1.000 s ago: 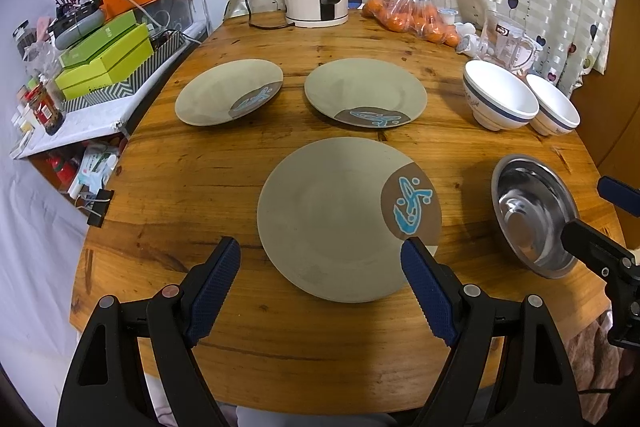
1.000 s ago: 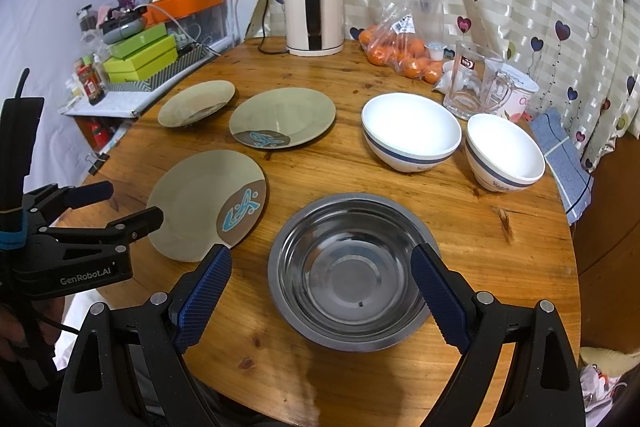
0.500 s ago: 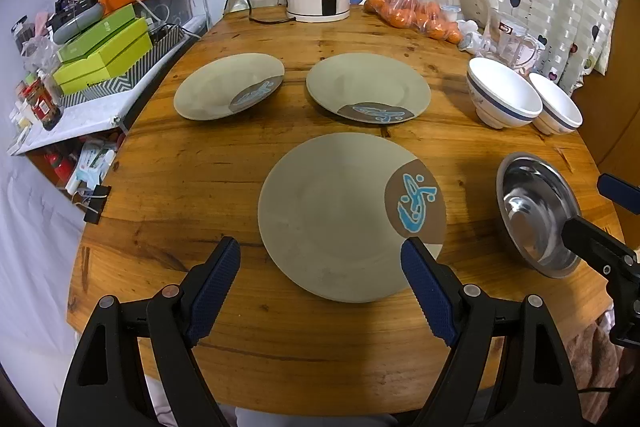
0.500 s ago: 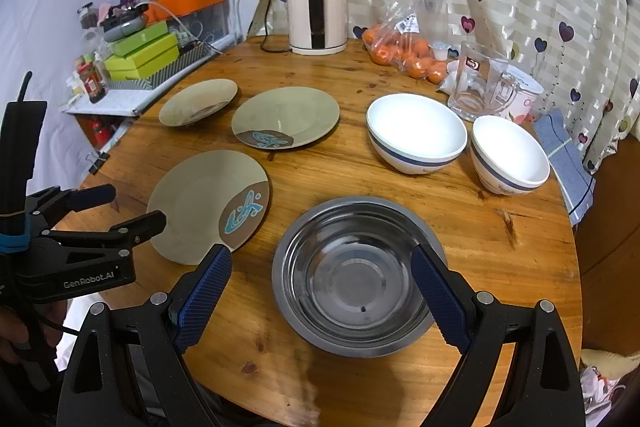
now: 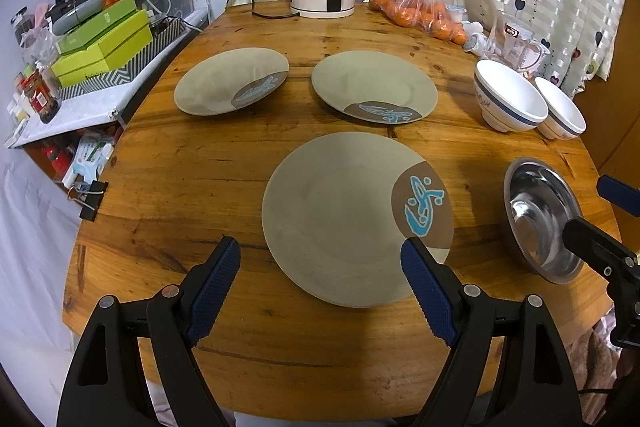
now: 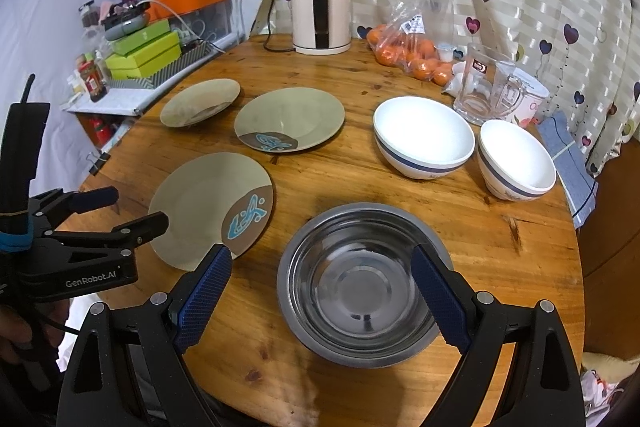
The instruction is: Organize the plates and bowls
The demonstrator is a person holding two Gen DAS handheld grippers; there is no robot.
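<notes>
Plates first: the near plate [image 5: 352, 219] lies flat on the tabletop [image 5: 192, 179] just ahead of my left tongs [image 5: 320, 283], with two more of the same pattern, the far-left plate [image 5: 230, 81] and the far-middle plate [image 5: 374, 87], well apart behind it. I judge them stiff, glazed and breakable, with a low rim that leaves little to bite, so I would pinch the near lip between the pads and lift slowly to keep it from sliding. The steel bowl [image 6: 364, 283] sits right in front of my right tongs [image 6: 320, 303]; it looks light and slick, and its thin raised rim is the only sensible hold. The large white bowl [image 6: 424, 137] and small white bowl [image 6: 516, 159] stand side by side at the far right, probably ceramic and heavier. Both tongs are spread wide and hold nothing. Each hangs low over the near edge, pointing forward and slightly down, the left centred on the plate, the right straddling the steel bowl's width.
</notes>
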